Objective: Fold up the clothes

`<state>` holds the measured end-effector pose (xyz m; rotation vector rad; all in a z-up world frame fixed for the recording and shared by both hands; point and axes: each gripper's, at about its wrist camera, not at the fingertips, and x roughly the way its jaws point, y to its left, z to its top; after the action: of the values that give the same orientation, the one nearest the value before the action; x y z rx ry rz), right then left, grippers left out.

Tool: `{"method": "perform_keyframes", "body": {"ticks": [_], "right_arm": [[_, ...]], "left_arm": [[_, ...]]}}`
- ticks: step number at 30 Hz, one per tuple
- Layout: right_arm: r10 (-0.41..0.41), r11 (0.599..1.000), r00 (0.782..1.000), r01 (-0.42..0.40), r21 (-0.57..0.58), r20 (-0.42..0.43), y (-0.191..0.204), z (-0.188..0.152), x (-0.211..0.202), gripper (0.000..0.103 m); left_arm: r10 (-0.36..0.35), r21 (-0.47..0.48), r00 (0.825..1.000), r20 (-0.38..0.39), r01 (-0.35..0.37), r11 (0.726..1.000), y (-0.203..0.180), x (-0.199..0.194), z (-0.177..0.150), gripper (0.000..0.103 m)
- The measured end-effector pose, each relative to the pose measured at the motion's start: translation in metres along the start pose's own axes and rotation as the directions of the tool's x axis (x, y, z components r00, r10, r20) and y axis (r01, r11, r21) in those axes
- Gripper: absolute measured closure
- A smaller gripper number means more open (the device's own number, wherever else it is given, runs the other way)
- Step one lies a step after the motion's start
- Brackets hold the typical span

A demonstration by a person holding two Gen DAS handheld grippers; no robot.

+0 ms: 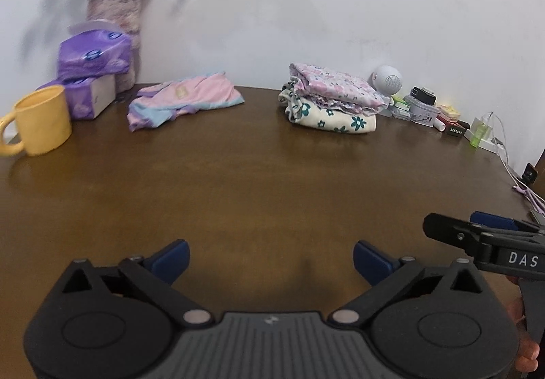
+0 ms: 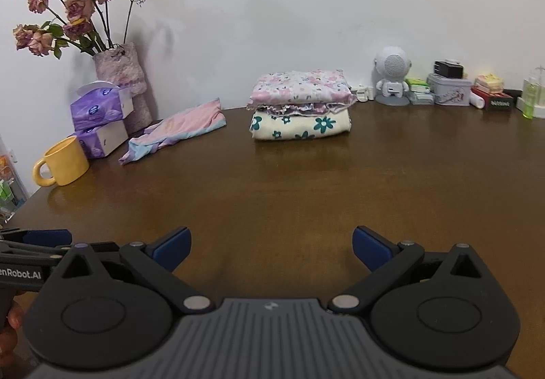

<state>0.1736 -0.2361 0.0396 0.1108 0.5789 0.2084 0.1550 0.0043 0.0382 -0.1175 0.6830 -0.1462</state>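
A rumpled pink garment with blue and purple trim (image 1: 184, 99) (image 2: 177, 128) lies unfolded at the back left of the brown table (image 1: 255, 181) (image 2: 306, 181). Two folded garments sit stacked at the back: a pink floral one (image 1: 337, 86) (image 2: 301, 87) on top of a cream one with teal flowers (image 1: 330, 118) (image 2: 301, 126). My left gripper (image 1: 270, 263) hovers open over bare wood near the front edge, nothing between its blue pads. My right gripper (image 2: 270, 247) is open too, also holding nothing. Each gripper shows at the edge of the other's view.
A yellow mug (image 1: 41, 121) (image 2: 64, 162), two purple tissue boxes (image 1: 92, 72) (image 2: 100, 120) and a vase of dried roses (image 1: 114, 14) (image 2: 124, 86) stand at the left. A white robot-shaped speaker (image 2: 391, 75), tins, small boxes and cables crowd the back right.
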Motion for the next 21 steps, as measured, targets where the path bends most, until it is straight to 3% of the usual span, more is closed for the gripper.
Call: {"method": "perform_keyframes", "body": {"ticks": [11, 21], "right_arm": [[0.003, 1.000, 1.000, -0.003, 0.016, 0.007, 0.019, -0.040, -0.057, 0.000], [0.023, 1.000, 1.000, -0.023, 0.015, -0.017, 0.036, -0.066, -0.079, 0.000]], "left_arm": [[0.022, -0.011, 1.000, 0.014, -0.022, 1.000, 0.014, -0.055, -0.048, 0.000], [0.038, 0.019, 0.999, 0.017, -0.038, 0.999, 0.014, -0.086, -0.085, 0.000]]}}
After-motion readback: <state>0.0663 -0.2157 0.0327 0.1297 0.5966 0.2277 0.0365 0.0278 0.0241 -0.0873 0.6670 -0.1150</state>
